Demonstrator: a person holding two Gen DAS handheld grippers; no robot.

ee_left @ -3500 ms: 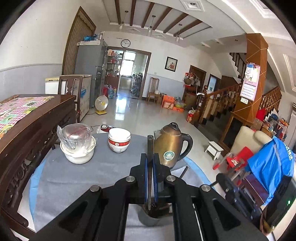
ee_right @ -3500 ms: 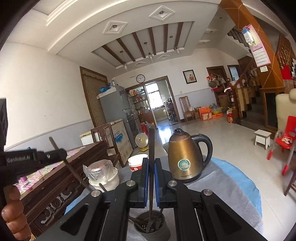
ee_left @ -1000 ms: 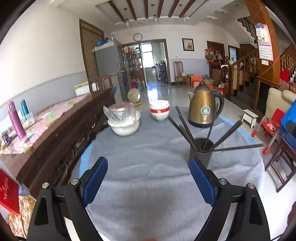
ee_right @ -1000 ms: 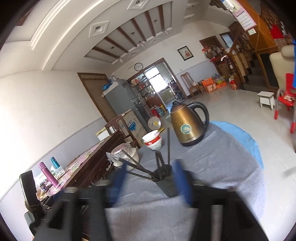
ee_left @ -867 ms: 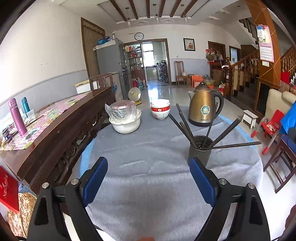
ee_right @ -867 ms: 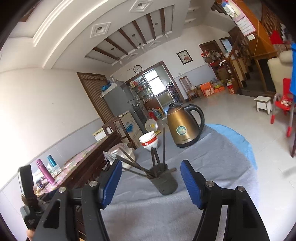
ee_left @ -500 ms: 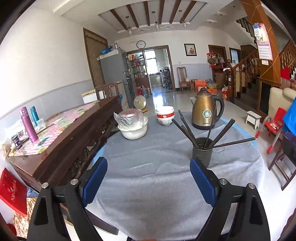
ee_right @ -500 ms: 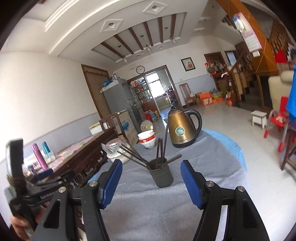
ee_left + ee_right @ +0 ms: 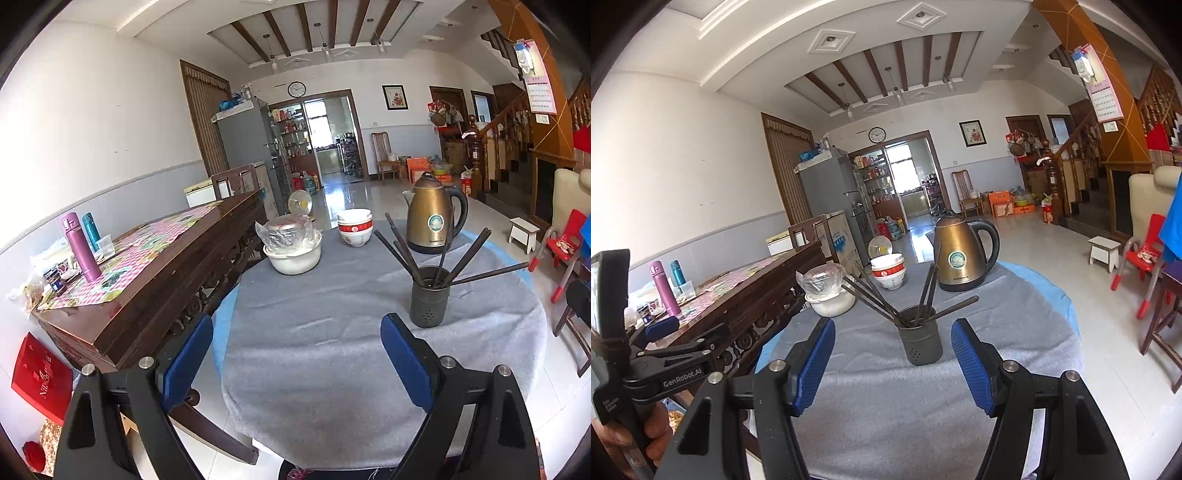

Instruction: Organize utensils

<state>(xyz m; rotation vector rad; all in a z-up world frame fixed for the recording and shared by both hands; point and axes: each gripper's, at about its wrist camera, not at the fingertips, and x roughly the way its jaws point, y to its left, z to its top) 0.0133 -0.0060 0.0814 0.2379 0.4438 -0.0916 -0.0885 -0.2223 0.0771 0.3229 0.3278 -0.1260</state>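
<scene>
Both hand-held grippers stand wide apart and hold nothing. The left gripper (image 9: 295, 354) hangs over the near edge of the round table (image 9: 332, 369), and the right gripper (image 9: 893, 363) faces the dark utensil holder (image 9: 921, 339) from close by, the holder framed between its blue pads (image 9: 971, 369) without touching them.

The holder stands upright on the grey cloth on the right-hand part of the table, well short of the brass-coloured kettle (image 9: 960, 258) behind it. Dark chopsticks (image 9: 871, 295) are already in it, fanned out at loose angles; one leans nearly flat toward the right (image 9: 487, 274). No stray utensil shows on the cloth, so the sorting looks finished or close to it, though the fisheye edges could hide something low.

The chopsticks appear thin, stiff and light, with smooth sides that would likely slide between flat pads. A pinch across the upper third, square to the stick, should hold best; a grip at the tip would let it swing. The holder seems small and light, with a perforated wall, and the splayed sticks could lever it over if one is dragged sideways. The stacked bowls (image 9: 354, 227) and the wrapped white bowl (image 9: 293, 247) sit well behind.
</scene>
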